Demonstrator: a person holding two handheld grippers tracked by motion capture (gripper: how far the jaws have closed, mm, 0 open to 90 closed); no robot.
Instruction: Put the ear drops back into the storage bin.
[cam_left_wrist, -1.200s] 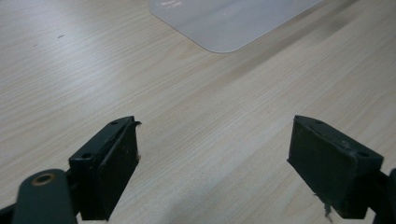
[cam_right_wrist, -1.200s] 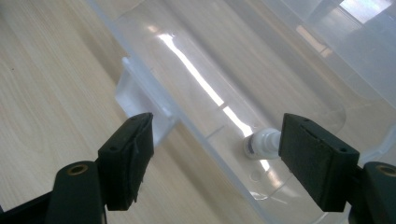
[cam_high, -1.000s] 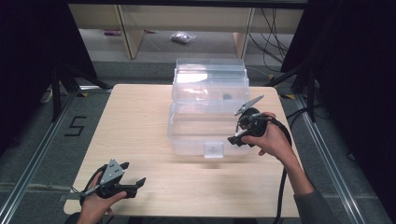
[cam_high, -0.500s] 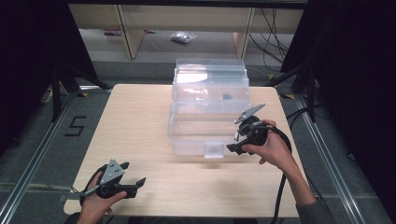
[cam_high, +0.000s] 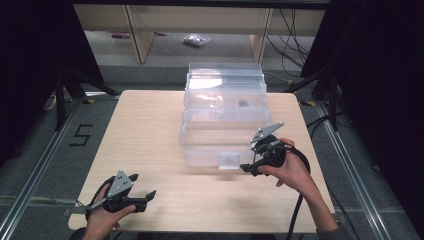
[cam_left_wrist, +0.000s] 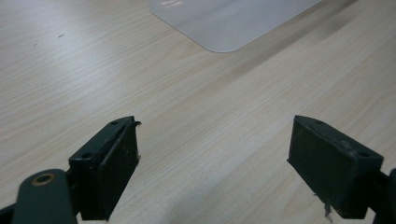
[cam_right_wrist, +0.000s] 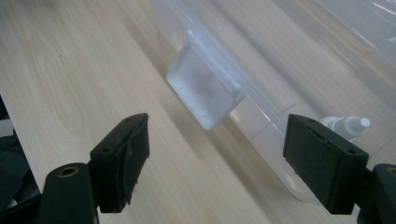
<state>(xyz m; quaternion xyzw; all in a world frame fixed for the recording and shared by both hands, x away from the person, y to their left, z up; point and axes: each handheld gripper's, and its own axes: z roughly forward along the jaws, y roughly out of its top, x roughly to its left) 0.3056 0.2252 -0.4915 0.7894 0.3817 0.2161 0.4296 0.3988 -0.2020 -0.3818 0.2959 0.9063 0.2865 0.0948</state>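
A clear plastic box (cam_high: 225, 117) stands mid-table with its lid tipped back. A frosted latch tab (cam_high: 229, 161) hangs on its front wall. My right gripper (cam_high: 249, 159) sits just right of that tab, pointing left at it. In the right gripper view the latch tab (cam_right_wrist: 205, 93) lies ahead of my right gripper (cam_right_wrist: 217, 126). Its jaws have just been opening and nothing is between them. A small white bottle (cam_right_wrist: 348, 125) shows through the box wall. My left gripper (cam_high: 144, 185) rests open near the table's front left corner, and in the left gripper view my left gripper (cam_left_wrist: 215, 123) holds nothing.
The wooden table (cam_high: 145, 135) is ringed by black frame posts and a grey floor. A small dark item (cam_high: 243, 104) lies inside the box. A rounded corner of clear plastic (cam_left_wrist: 229, 23) lies ahead of the left jaws. A cable (cam_high: 297, 210) trails from the right gripper.
The right hand has come down and toward the near edge, from beside the box's right wall to the level of the front latch. The left hand has stayed put.
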